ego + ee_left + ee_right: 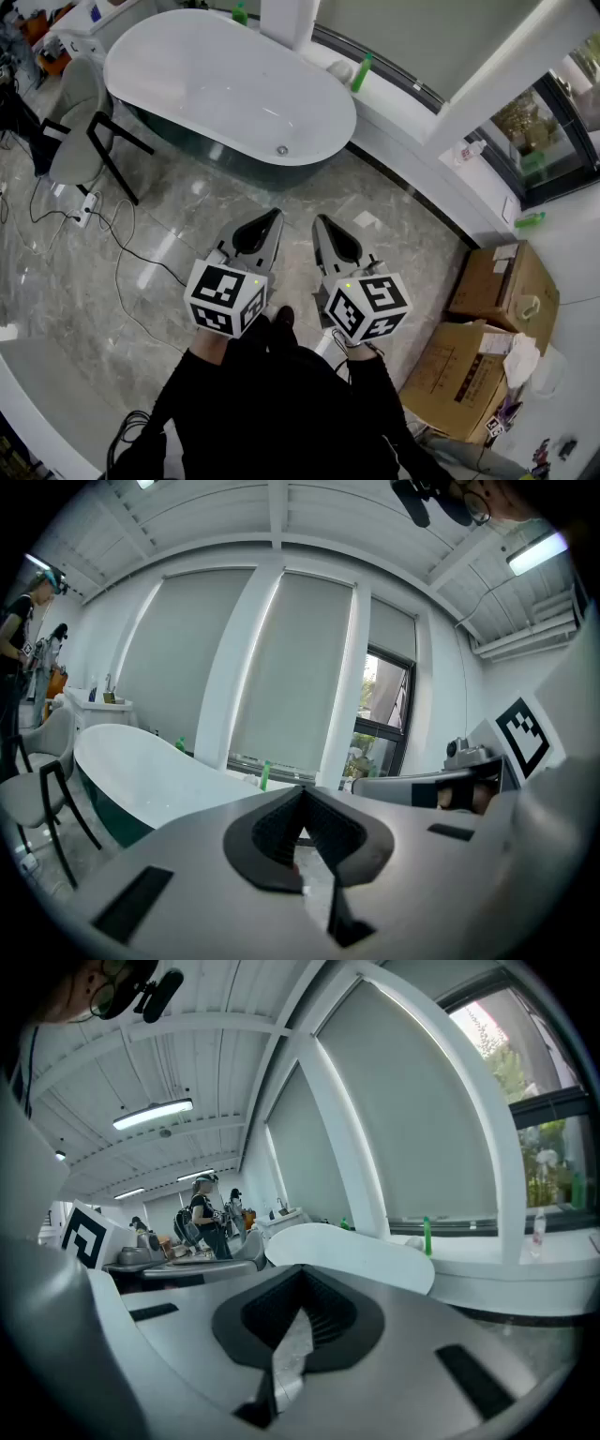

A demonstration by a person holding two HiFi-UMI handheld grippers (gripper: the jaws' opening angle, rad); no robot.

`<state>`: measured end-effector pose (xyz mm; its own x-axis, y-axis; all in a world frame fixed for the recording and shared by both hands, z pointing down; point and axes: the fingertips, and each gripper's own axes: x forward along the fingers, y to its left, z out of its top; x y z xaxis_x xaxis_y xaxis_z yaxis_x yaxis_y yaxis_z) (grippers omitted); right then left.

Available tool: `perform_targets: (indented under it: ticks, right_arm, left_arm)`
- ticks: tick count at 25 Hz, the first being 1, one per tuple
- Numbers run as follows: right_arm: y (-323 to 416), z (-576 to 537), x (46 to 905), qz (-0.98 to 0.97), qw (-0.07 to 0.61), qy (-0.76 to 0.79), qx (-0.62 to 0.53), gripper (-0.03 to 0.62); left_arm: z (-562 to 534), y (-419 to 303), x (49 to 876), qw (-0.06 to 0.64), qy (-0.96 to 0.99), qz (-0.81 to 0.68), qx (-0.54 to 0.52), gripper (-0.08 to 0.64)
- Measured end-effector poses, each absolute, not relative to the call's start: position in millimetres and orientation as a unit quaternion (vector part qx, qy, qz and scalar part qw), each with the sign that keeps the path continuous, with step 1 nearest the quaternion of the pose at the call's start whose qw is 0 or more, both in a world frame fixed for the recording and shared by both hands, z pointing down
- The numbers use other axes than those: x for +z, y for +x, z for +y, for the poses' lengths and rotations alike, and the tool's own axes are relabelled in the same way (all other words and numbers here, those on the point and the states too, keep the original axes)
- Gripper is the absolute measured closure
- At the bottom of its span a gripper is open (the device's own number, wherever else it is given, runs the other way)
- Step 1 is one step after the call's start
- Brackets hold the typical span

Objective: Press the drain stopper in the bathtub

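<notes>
The white oval bathtub (211,80) stands at the top of the head view, and the small round metal drain stopper (281,150) sits in its near end. Both grippers hang over the marble floor, well short of the tub. My left gripper (273,217) and my right gripper (318,221) point side by side toward the tub, each with its jaws closed and holding nothing. The left gripper view has its tips (300,789) meeting in front of the tub (141,771). The right gripper view has its tips (302,1269) meeting below the tub's end (347,1246).
A grey chair (75,122) with black legs stands left of the tub, with a power strip (84,208) and cables (122,272) on the floor. Green bottles (361,73) stand on the window ledge. Cardboard boxes (502,281) sit at the right. People stand far off (202,1213).
</notes>
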<state>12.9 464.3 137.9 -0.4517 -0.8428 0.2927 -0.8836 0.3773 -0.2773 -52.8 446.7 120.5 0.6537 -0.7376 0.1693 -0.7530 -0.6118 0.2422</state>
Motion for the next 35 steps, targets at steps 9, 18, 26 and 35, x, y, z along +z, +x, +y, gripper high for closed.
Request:
perform_targets:
  ticks: [9,18,26,35]
  right_arm:
    - [14.3,466.2,140.6,-0.827,0.056,0.523,0.2,0.591]
    - [20.6,458.3,150.9,-0.822,0.049,0.524,0.217,0.591]
    - [16.4,434.3,152.2,-0.808,0.062,0.545,0.213,0.591]
    - [1.6,417.4,153.6,-0.798,0.072,0.561,0.21,0.591]
  left_arm:
    - [447.9,-52.8,121.8,0.15,0.896,-0.417,0.028,0.555]
    - [438.7,-66.7,130.2,0.157,0.894,-0.419,0.037,0.555]
    - [407.5,-93.8,130.6,0.166,0.895,-0.414,0.031,0.555]
    - [381.3,-112.3,132.0,0.162,0.899,-0.407,0.033,0.555]
